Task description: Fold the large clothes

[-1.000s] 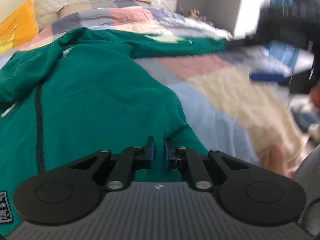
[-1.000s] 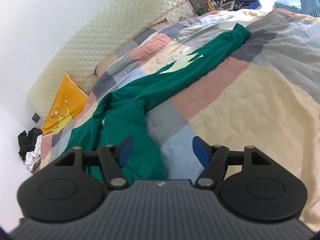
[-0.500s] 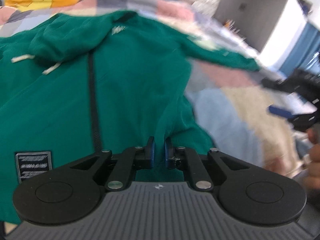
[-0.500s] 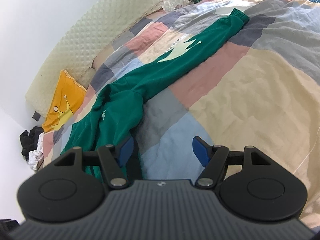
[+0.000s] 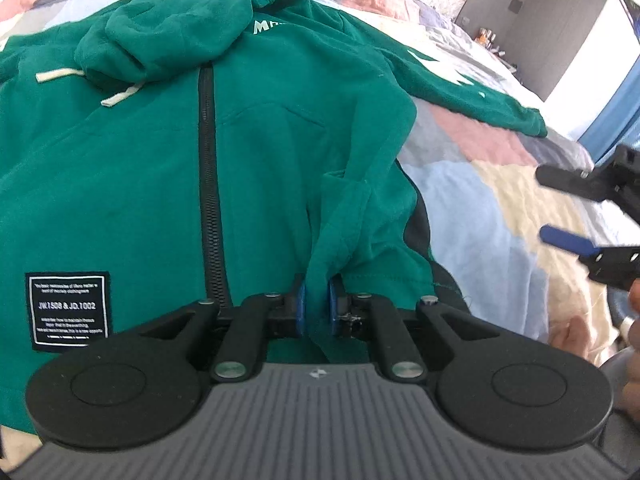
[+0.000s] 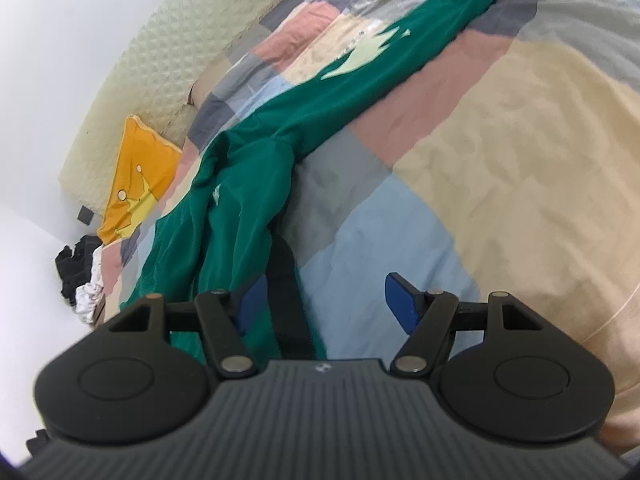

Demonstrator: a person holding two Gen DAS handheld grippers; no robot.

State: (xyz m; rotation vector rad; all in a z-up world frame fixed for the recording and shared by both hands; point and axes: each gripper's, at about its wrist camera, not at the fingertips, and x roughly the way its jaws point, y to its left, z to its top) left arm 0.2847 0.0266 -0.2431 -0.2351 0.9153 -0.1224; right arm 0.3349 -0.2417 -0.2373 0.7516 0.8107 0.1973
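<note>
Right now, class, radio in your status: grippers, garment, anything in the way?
Left gripper shut on green hoodie hem. Right gripper open, empty. Sleeve spread across quilt. Nothing blocking.

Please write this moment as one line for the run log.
left tool: shut on hoodie hem | right tool: open, empty, over the quilt | sleeve: spread out | fold: not done

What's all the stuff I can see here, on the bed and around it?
Green zip-up hooded sweatshirt: one, green, spread on the bed, one sleeve stretched out.
Patchwork quilt: one, pink, blue, beige and grey, covering the bed.
Orange cushion with a yellow crown: one, by the headboard.
Cream quilted headboard: one, behind the bed.
Dark and white clothes pile: one, beside the bed.
Left gripper: blue-padded fingers pinching the sweatshirt's edge.
Right gripper: fingers apart, holding nothing.
</note>
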